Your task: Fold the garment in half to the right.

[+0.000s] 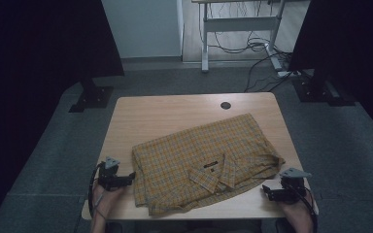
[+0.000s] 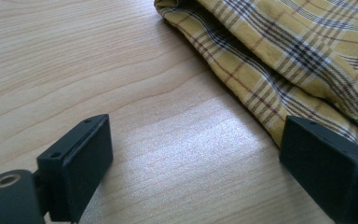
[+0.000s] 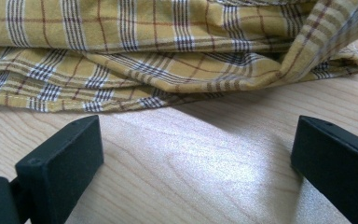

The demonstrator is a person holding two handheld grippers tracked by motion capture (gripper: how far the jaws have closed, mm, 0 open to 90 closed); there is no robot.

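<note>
Wooden table (image 1: 141,114) shows bare room along its far edge and left side; the yellow checked shirt (image 1: 204,160) lies folded toward the near edge. Left gripper (image 1: 132,175) rests level at the shirt's left edge, jaws wide apart, nothing between them. Right gripper (image 1: 265,191) sits level near the shirt's right hem, jaws equally wide, gripping nothing. Both hands rest at the near corners.

Looks like a lab or office test room: grey carpet floor (image 1: 68,145), light wooden table (image 1: 165,111) in the middle, black stands (image 1: 92,97) at both sides, metal-framed desk (image 1: 238,29) behind with loose cables (image 1: 252,48) underneath.
</note>
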